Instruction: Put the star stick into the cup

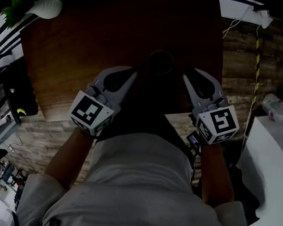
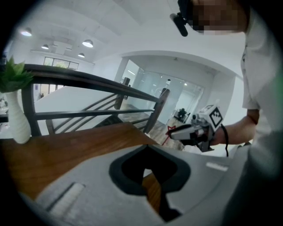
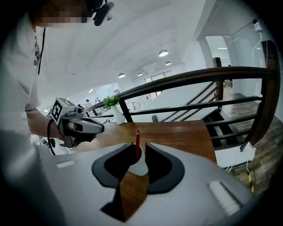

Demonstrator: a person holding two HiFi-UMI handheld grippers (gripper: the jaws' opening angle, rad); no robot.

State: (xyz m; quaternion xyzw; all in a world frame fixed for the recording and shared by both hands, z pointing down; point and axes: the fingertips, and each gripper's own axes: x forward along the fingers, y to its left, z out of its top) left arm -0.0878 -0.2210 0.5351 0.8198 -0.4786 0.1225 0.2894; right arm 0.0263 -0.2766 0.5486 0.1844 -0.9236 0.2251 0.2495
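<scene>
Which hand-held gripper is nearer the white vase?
Left. The left hand-held gripper sits on the same side of the table as the vase, apart from it; the right hand-held gripper is farther, beyond the cup.

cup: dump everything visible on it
The cup is small and white, paper or plastic by its look, and narrows toward the base. It stands upright on the wooden table. A thin red stick stands in it and rises above the rim; no star shape can be made out. The head view shows only a dark round rim, ahead of and between the left gripper and right gripper, touching neither.
</scene>
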